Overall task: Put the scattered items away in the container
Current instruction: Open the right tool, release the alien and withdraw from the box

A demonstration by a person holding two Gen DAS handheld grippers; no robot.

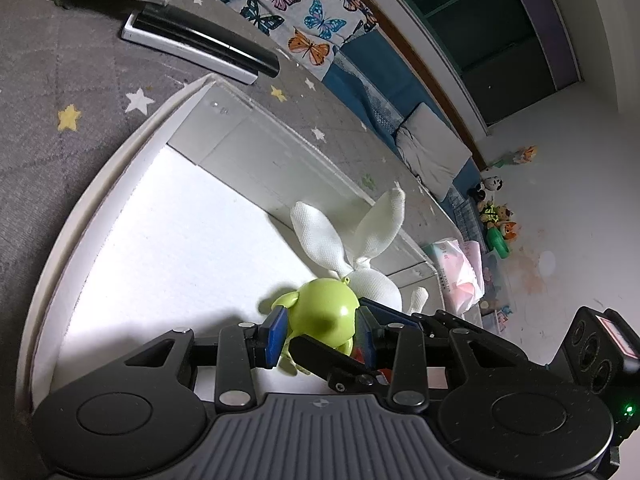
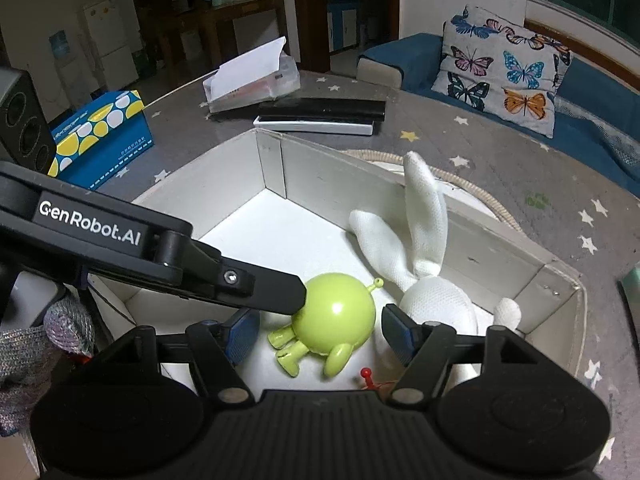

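Observation:
A shallow white box point(image 2: 460, 216) stands on the star-patterned grey table. In it lie a white cloth rabbit point(image 2: 432, 292) and a lime-green round toy figure point(image 2: 332, 312). In the left wrist view my left gripper point(image 1: 322, 330) has its blue pads against both sides of the green figure point(image 1: 326, 308), with the rabbit point(image 1: 376, 280) just beyond and the box wall point(image 1: 256, 152) behind. My right gripper point(image 2: 318, 338) is open, its fingers wide apart on either side of the figure without touching. The left gripper's finger crosses the right wrist view and touches the figure.
A red-tipped small thing point(image 2: 366, 374) lies in the box by the figure's feet. A black and white flat case point(image 2: 320, 114), a clear plastic box with paper point(image 2: 252, 80) and a blue tissue box point(image 2: 104, 136) stand on the table beyond. A butterfly pillow point(image 2: 504, 68) lies on the sofa.

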